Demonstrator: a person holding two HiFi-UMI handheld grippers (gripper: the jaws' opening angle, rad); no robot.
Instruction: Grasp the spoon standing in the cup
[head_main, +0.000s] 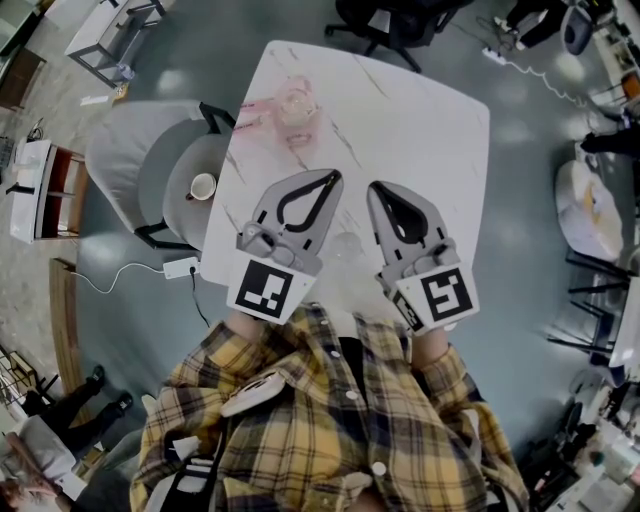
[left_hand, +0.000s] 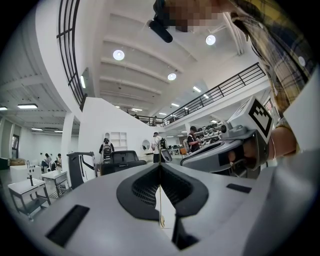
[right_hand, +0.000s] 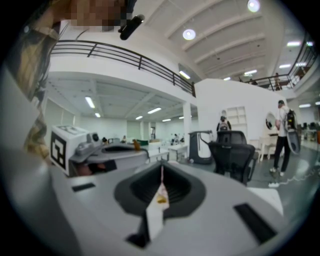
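While the left gripper (head_main: 333, 177) and right gripper (head_main: 376, 187), two in all, hover side by side over the white table's (head_main: 420, 120) near half, jaws pressed together and empty, one pink cup (head_main: 296, 104) stands near its far edge, its spoon indistinct; one mug (head_main: 203, 186) sits on the grey chair (head_main: 125, 150).

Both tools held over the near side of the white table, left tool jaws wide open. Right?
No: the jaws of the left tool are shut, tips together, as the left gripper view shows. The rest holds: it and the right tool are over the near side of the white table.
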